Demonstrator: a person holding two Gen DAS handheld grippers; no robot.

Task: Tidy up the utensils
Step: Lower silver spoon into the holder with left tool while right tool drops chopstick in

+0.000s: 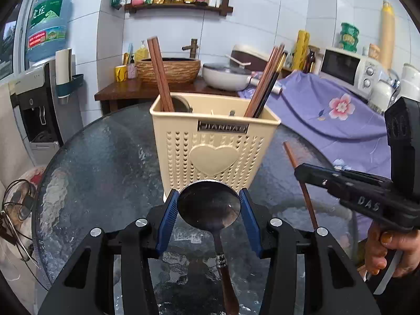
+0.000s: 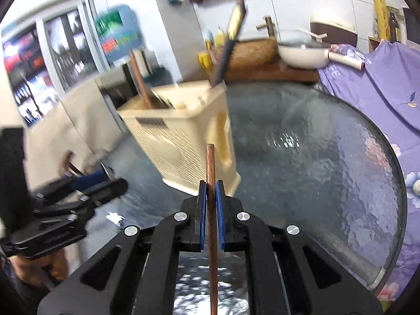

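Note:
A beige plastic utensil holder (image 1: 214,141) with a heart on its front stands on the round glass table (image 1: 105,162); it also shows in the right wrist view (image 2: 181,136). Brown chopsticks (image 1: 160,76) stand in its left and right compartments. My left gripper (image 1: 209,197) is shut on the bowl of a metal spoon (image 1: 209,207) with a brown handle, just in front of the holder. My right gripper (image 2: 211,186) is shut on a single brown chopstick (image 2: 211,173), held to the right of the holder; it also shows in the left wrist view (image 1: 291,155).
A purple flowered cloth (image 1: 328,115) covers a surface to the right of the table. A wooden counter (image 1: 126,89) with a woven basin and a white pan stands behind. A water dispenser (image 1: 39,99) stands at the left.

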